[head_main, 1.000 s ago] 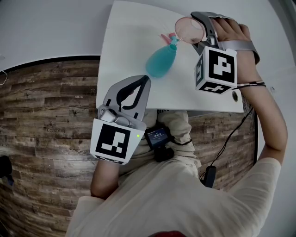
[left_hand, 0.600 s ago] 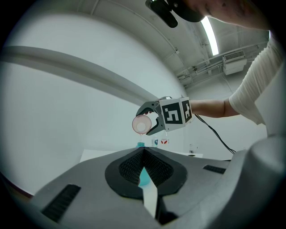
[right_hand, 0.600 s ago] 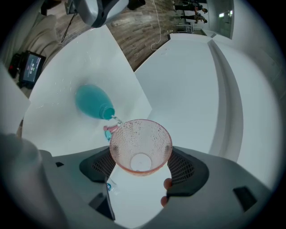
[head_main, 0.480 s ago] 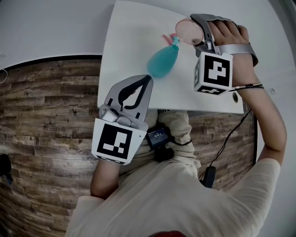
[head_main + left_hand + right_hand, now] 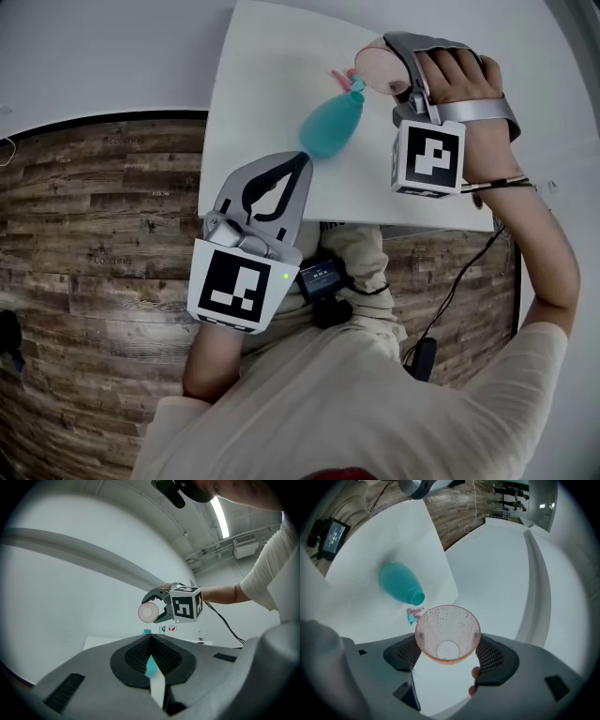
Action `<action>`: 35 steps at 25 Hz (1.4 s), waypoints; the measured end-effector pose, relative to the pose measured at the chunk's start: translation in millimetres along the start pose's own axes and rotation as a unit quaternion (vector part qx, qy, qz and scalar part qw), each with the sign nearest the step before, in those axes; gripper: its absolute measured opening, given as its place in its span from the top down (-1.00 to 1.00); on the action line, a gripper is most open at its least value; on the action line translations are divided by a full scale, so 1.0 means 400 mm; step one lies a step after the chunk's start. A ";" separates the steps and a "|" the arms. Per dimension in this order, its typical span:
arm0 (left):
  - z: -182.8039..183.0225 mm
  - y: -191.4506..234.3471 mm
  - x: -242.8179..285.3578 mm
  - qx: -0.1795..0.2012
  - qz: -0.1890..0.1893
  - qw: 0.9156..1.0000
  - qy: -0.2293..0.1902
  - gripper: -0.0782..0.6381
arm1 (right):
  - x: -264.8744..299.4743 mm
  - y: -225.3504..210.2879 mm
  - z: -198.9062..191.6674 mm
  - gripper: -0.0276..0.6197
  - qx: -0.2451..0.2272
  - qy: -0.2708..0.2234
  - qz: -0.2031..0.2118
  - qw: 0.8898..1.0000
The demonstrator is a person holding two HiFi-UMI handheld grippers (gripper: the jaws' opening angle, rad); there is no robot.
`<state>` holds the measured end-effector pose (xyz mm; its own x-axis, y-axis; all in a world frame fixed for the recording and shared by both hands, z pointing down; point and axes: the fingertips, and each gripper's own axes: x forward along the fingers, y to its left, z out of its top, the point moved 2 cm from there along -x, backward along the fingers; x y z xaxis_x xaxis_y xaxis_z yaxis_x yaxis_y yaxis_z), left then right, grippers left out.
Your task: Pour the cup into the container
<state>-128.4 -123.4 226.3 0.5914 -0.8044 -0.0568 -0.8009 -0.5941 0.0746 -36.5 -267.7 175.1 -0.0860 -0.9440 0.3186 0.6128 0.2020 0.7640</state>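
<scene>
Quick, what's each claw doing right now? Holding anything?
Left claw: closed, empty.
Right claw: closed on the cup.

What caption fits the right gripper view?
Right hand-held gripper grips a pink cup near a teal bottle.

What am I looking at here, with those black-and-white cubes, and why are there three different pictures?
No robot: a person holds a two-jaw gripper in each hand; the patterned cubes are parts of them. One picture comes from a camera on the person's head, looking down; the other two from cameras riding on the grippers. On the white table stands a teal bottle. The right gripper clamps a pink see-through cup, tipped sideways above the bottle. The left gripper is shut and empty.
</scene>
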 end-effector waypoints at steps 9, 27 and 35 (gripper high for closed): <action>0.000 -0.003 0.002 0.001 -0.002 1.000 0.000 0.75 | -0.030 0.000 0.033 -0.23 -0.004 -0.016 -0.015 1.000; -0.009 0.000 0.005 -0.006 0.009 1.000 0.010 0.75 | 0.000 0.049 -0.045 -0.23 0.213 -0.090 0.068 0.971; -0.017 0.034 0.004 0.017 0.050 0.998 0.026 0.75 | -0.032 0.023 -0.125 -0.23 0.369 -0.171 0.037 0.913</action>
<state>-137.6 -132.6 234.1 0.5109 -0.8596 0.0018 -0.8588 -0.5104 0.0439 9.5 -266.7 150.1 -0.3826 -0.8099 0.4447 -0.0593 0.5018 0.8629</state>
